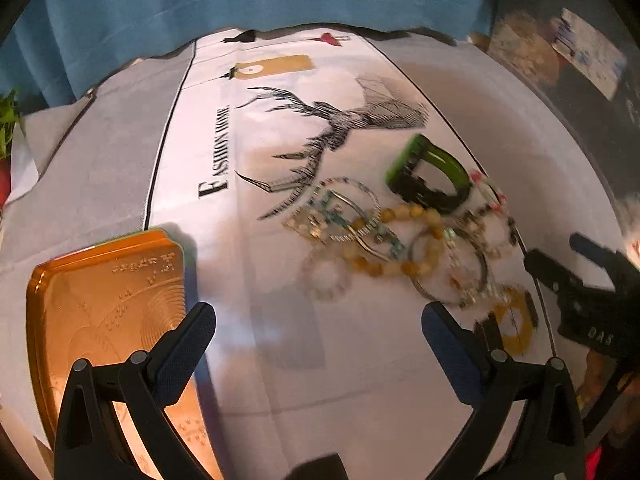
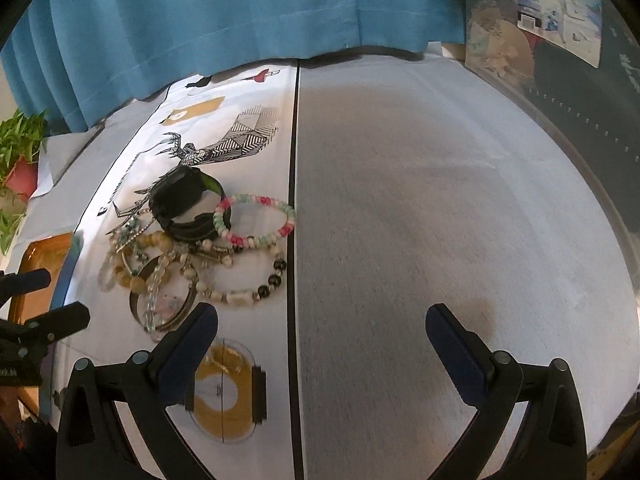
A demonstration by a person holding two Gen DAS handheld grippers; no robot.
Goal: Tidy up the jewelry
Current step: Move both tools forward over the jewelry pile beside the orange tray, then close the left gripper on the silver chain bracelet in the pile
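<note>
My left gripper (image 1: pixel 318 322) jaws wide apart, empty, over white cloth (image 1: pixel 100 184). Far left: orange tin (image 1: pixel 108 296), lid embossed, lettering unreadable to me. Cloth print reads "FASHION HOME" (image 1: pixel 216 152) beside deer drawing (image 1: pixel 320 136). Right of that: jewelry pile (image 1: pixel 400 240) on cloth, amber bead bracelet (image 1: pixel 416 240) in middle, black-green watch (image 1: pixel 428 176) at back edge, pink-green bead bracelet (image 2: pixel 256 220) against black stripe (image 2: pixel 294 240). My right gripper (image 2: pixel 322 338) jaws apart, empty, over grey fabric just right of pile.
</note>
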